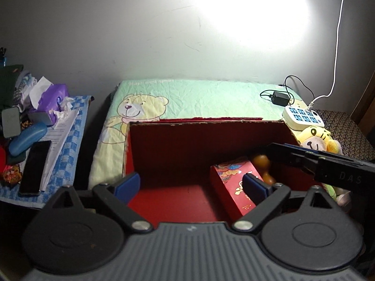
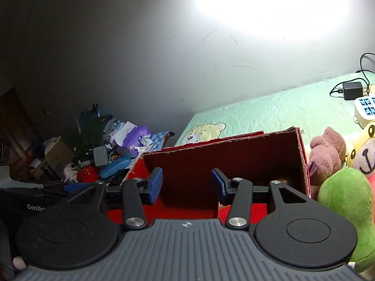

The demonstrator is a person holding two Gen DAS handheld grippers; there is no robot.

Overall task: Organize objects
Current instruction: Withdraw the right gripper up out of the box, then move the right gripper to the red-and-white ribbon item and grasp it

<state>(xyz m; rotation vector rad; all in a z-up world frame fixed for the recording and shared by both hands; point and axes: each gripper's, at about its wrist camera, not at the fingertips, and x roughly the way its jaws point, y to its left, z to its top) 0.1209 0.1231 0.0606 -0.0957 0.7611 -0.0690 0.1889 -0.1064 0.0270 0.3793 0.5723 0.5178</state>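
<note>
Red box [image 1: 178,159] sits open on the bear sheet [image 1: 199,98], below and just ahead of both claws, with a red packet [image 1: 234,180] and an orange thing [image 1: 261,161] lying in its right half. Left claw [image 1: 191,183] is spread with nothing between its pads, hovering over the box floor. Right claw [image 2: 186,183] is spread too, empty, over the box's near edge, plush toys [image 2: 337,164] just right of the box
</note>
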